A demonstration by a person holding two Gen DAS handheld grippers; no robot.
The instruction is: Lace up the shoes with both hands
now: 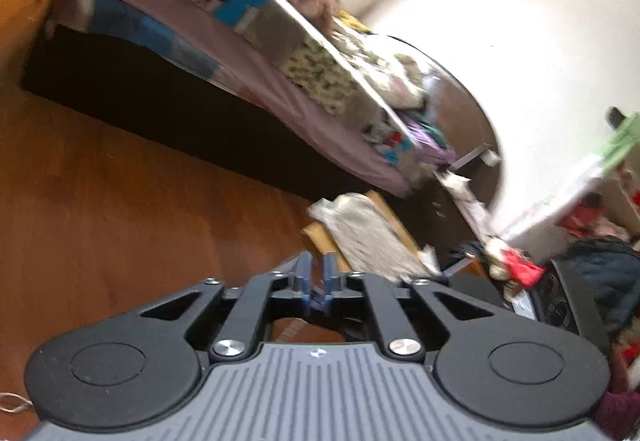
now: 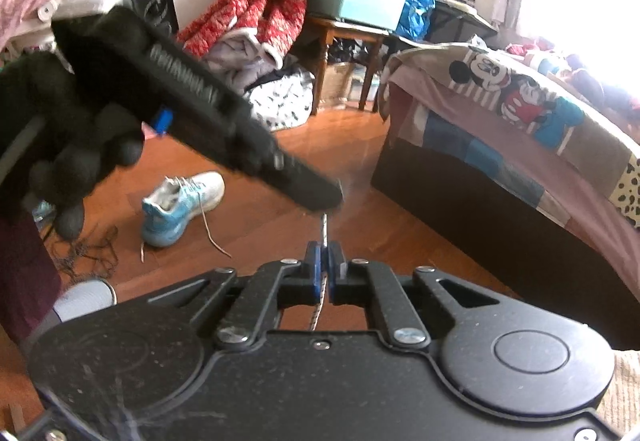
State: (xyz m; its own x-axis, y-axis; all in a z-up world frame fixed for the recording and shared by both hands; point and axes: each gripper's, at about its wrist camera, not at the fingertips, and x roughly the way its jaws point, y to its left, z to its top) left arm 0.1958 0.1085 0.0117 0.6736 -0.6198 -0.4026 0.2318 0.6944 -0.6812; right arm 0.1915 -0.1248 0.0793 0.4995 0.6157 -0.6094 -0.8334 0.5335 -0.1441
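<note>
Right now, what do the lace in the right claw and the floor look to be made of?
The lace: woven fabric cord, pale with dark flecks, by its braided pattern. The floor: reddish-brown wood or wood-look boards, glossy, with plank seams and window glare; which one is unclear.

The right tool (image 2: 325, 257) was clamped shut on a lace (image 2: 325, 229) — the left tool (image 1: 316, 273), in a black-gloved hand (image 2: 68, 145), stood slightly parted, gripping nothing.

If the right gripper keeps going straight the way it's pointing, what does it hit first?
Probably the tip of the left gripper, just ahead along the lace the right gripper pinches; beyond lies wooden floor. Depth is uncertain.
</note>
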